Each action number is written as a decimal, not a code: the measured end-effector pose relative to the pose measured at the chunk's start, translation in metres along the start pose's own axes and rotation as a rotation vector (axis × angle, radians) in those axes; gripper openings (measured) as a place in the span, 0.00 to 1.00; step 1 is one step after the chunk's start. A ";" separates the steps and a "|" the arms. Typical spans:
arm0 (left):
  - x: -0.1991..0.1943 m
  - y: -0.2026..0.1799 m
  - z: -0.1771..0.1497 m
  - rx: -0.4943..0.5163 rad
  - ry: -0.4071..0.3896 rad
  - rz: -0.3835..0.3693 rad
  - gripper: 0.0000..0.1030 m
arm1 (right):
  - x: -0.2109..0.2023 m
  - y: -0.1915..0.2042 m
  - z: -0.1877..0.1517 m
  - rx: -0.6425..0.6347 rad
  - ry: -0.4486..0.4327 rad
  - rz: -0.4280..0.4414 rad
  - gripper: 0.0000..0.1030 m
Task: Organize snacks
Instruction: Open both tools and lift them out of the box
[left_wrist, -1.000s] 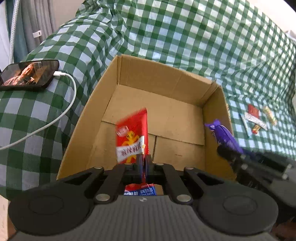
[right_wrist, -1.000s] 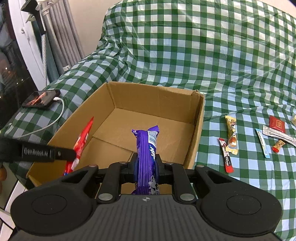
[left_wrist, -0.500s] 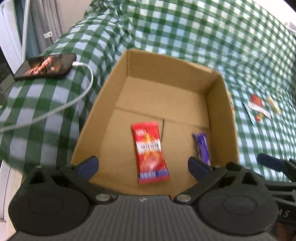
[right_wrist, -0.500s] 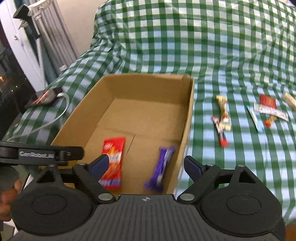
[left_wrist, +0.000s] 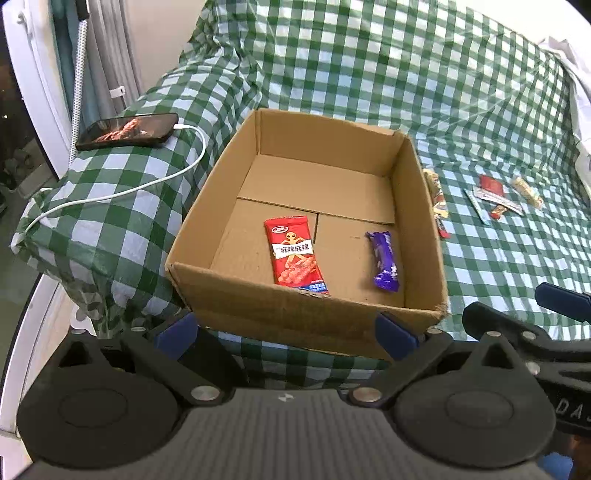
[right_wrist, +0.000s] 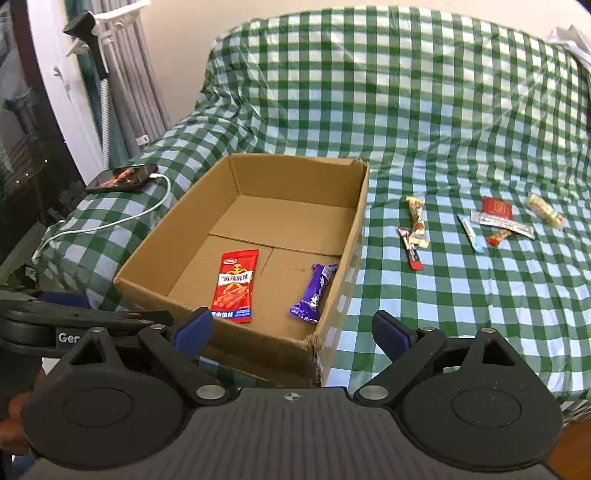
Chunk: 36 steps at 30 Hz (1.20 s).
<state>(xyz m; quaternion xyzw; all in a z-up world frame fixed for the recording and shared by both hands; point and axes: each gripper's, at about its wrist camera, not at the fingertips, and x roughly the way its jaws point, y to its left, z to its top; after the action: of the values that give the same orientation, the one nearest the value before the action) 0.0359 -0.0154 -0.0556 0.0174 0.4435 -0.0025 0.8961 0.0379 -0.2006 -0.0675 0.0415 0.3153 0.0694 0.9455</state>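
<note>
Beyond my two empty grippers, left gripper (left_wrist: 286, 328) spread wide, right gripper (right_wrist: 291, 330) opening, small crinkly foil snack sticks (right_wrist: 415, 221) lie right of the open brown cardboard box (right_wrist: 354, 229); they look light, slippery, best pinched mid-length.

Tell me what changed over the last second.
Both hand-held grippers let go: the left dropped the red snack packet and the right, jaws opening, dropped the purple bar into the cardboard box, where both lie flat. Both grippers drew back from it. The loose snacks on the checked cloth, the phone and the box stayed put.
</note>
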 end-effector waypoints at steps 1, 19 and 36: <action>-0.004 -0.001 -0.002 -0.002 -0.008 0.001 1.00 | -0.005 0.001 -0.002 -0.008 -0.012 -0.002 0.92; -0.036 -0.005 -0.017 -0.002 -0.058 0.017 1.00 | -0.046 0.012 -0.017 -0.077 -0.115 -0.017 0.95; -0.037 -0.003 -0.020 -0.001 -0.052 0.019 1.00 | -0.046 0.013 -0.018 -0.076 -0.113 -0.018 0.95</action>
<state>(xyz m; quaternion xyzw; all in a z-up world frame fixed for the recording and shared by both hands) -0.0026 -0.0186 -0.0385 0.0210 0.4201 0.0057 0.9072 -0.0103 -0.1940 -0.0532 0.0068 0.2588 0.0705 0.9633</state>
